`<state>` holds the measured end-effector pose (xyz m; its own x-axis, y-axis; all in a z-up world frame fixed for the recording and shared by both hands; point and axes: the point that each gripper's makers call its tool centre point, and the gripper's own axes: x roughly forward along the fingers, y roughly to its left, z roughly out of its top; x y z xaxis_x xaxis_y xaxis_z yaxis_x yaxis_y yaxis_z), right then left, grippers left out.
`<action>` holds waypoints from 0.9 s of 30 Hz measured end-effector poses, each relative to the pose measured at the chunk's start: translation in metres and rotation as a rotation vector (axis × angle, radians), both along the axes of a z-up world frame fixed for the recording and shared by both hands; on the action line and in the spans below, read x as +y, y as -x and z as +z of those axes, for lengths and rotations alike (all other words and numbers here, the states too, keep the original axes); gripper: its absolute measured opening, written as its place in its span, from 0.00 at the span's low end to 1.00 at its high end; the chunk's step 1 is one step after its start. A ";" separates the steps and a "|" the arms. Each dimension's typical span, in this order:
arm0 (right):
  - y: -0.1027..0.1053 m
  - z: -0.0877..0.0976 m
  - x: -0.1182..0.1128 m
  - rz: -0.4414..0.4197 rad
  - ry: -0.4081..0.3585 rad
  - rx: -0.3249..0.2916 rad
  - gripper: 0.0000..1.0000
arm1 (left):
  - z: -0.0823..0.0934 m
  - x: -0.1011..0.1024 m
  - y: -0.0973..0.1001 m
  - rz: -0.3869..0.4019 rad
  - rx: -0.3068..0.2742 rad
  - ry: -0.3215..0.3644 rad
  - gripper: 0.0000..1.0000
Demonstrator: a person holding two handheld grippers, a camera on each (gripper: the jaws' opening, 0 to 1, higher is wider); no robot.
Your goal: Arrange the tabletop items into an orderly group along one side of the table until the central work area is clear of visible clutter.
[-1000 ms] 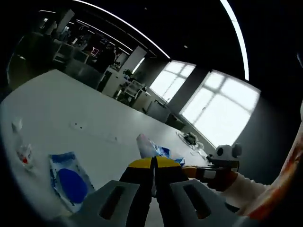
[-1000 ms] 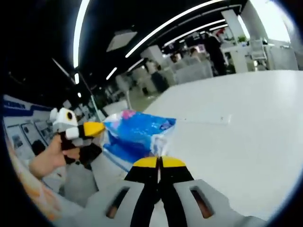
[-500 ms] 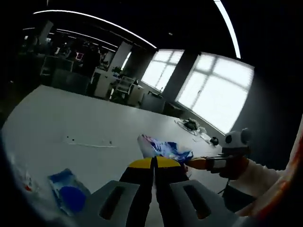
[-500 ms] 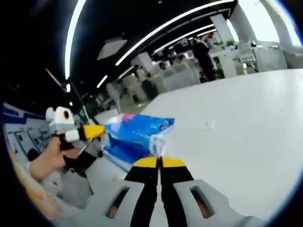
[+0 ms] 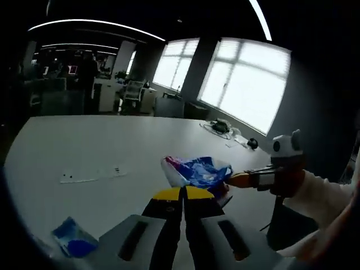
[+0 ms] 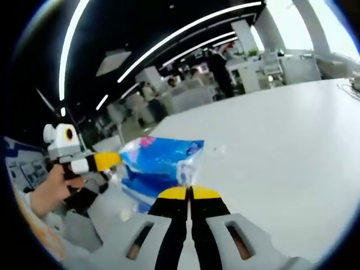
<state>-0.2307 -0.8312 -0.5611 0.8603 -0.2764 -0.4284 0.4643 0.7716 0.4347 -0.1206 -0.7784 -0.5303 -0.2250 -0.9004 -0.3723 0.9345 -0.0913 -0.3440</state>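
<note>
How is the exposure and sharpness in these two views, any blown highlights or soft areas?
Left gripper view: the windows are blown out white, the room around them dark, and the blue packet at the lower edge is soft. Right gripper view: ceiling light strips glare, the background is blurred, and the blue bag is fairly sharp.

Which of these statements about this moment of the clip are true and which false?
1. Both grippers pinch the same crinkled blue plastic packet. True: the left gripper and right gripper each close on it.
2. The packet lies flat on the white table. False: it is held up between the grippers.
3. A small blue-and-white pouch lies on the table in the left gripper view. True.
4. The right gripper's jaws are wide open. False: they are shut on the packet.
5. The tangle of cables sits next to the pouch. False: it lies far off by the windows.
</note>
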 end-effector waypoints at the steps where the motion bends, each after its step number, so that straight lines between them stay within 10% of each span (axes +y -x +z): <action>1: 0.002 -0.007 -0.002 -0.003 -0.005 0.015 0.00 | -0.011 -0.002 0.000 0.002 -0.001 -0.021 0.00; 27: -0.014 -0.150 -0.025 0.054 -0.125 0.202 0.00 | -0.184 -0.011 -0.009 0.005 -0.082 -0.372 0.00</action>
<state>-0.2164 -0.8558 -0.7107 0.7661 -0.1663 -0.6209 0.5108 0.7438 0.4311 -0.1118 -0.7898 -0.7141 -0.1772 -0.7014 -0.6904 0.9604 0.0299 -0.2770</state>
